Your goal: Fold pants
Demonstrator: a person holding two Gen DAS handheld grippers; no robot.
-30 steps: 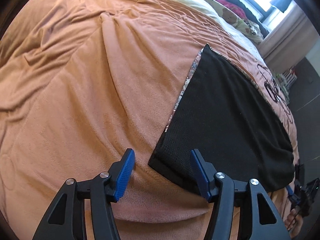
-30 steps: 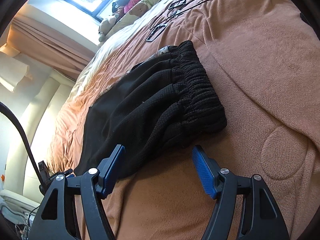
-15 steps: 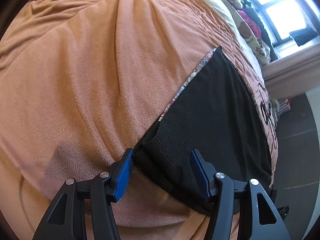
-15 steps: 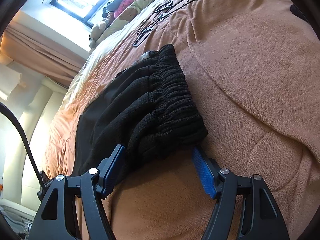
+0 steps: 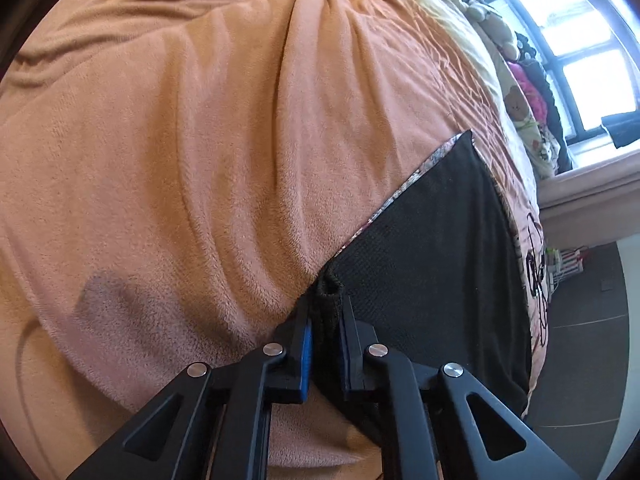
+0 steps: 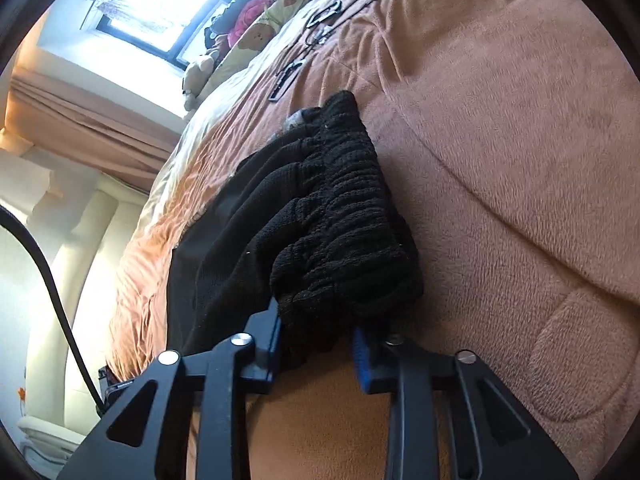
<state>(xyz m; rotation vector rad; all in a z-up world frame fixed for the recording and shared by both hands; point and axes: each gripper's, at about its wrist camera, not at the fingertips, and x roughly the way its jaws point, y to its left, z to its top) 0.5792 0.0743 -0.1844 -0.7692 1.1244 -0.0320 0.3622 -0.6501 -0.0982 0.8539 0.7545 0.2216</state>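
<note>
Left wrist view shows the bed blanket (image 5: 180, 140), a wide orange plush sheet that fills most of both pictures, with the black pants (image 5: 432, 264) spread flat on it toward the window side. The left gripper (image 5: 325, 320) has its fingers drawn narrow on a pinched-up corner of the pants hem, the cloth standing in a small fold between the blue pads. In the right wrist view the right gripper (image 6: 316, 344) is closed part-way on the bunched elastic waistband (image 6: 344, 216), which bulges over both pads; how much cloth lies between them is hidden.

The chief risk, as I judge it, is the blanket: its pile lies right against the pants under both grips, so a pinch may have caught some of it and drag it up with the lift. The thick waistband could also slip from a shallow bite, or only the top layer could come away, leaving the fold crooked. A patterned edge of other cloth (image 5: 404, 188) peeks from beneath the pants and might ride along.

Beyond the pants, toward the window, lie a tangle of black cords (image 6: 316, 24), then soft toys (image 6: 200, 76) and pillows; all are well apart from the pants and block nothing.
</note>
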